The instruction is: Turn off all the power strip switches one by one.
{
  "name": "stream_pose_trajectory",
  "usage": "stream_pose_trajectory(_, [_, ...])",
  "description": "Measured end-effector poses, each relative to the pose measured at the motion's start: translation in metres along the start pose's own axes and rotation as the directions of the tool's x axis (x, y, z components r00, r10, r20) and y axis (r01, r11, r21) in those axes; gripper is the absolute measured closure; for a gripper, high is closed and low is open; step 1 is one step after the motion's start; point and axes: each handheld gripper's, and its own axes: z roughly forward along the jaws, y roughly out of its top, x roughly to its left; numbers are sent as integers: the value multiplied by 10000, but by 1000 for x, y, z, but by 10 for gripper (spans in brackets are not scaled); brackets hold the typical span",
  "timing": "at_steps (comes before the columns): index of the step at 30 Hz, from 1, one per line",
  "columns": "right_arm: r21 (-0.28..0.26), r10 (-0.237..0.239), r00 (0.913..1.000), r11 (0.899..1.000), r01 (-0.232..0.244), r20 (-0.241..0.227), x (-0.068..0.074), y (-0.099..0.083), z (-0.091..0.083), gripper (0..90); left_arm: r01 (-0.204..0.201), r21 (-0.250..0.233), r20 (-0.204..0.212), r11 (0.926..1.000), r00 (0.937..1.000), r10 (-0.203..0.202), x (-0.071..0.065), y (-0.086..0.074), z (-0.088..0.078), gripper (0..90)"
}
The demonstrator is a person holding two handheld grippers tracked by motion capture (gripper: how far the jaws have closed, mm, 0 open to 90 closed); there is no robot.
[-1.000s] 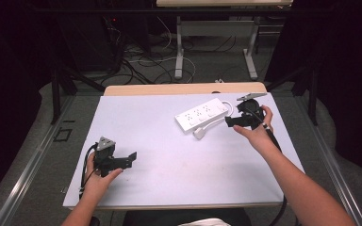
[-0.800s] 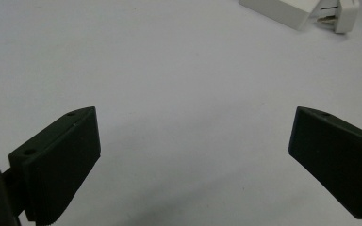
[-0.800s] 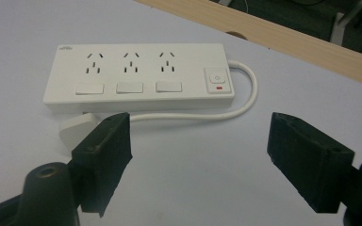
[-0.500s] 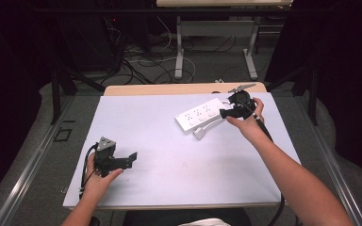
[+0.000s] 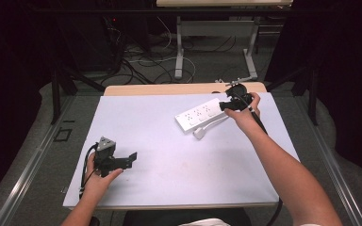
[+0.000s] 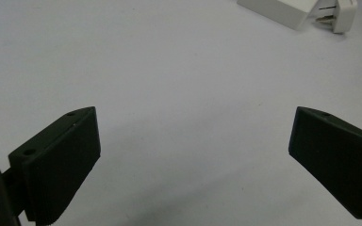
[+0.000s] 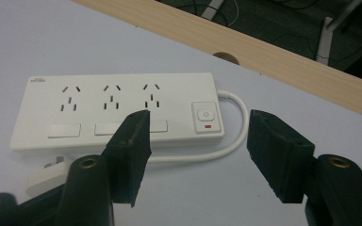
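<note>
High view: plug [image 5: 199, 133] beside strip [image 5: 200, 114] (touching)

Small grey brand print at one top corner of the white plastic power strip [image 7: 113, 110], too tiny to read; power symbol on its square switch button [image 7: 207, 114]; no other legible text.

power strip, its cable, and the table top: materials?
Power strip: looks like moulded white plastic, smooth and matt, with crisp socket slots and a rocker switch. Cable: white, bends in a soft loop, so probably a rubbery or PVC sheath. Table top: pale matt sheet, maybe laminate or a mat; the far edge strip shows light wood grain, real or printed I cannot tell.
</note>
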Motion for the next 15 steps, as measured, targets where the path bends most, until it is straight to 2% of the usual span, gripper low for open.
stream_pose_trajectory(1, [130, 225, 9997, 9997, -225, -11, 0, 0, 2, 412, 0, 0, 0, 10000, 10000, 0, 0, 0, 0, 26])
stream_pose_trajectory(6, [397, 461, 9989, 9981, -464, 66, -6, 2, 13, 439, -2, 60, 25, 10000, 10000, 1, 0, 0, 0, 26])
stream_pose_trajectory(11, [494, 495, 9987, 9975, -501, 141, -9, 3, 20, 448, 2, 104, 51, 9999, 10000, -2, 0, 0, -1, 26])
stream_pose_trajectory(13, [611, 557, 9984, 9965, -564, 132, -10, 4, 25, 490, -7, 115, 57, 9999, 10000, 6, 1, 0, 0, 26])
stream_pose_trajectory(15, [633, 570, 9983, 9963, -576, 116, -10, 5, 27, 494, -25, 119, 55, 9999, 10000, 24, 1, 0, 0, 26])
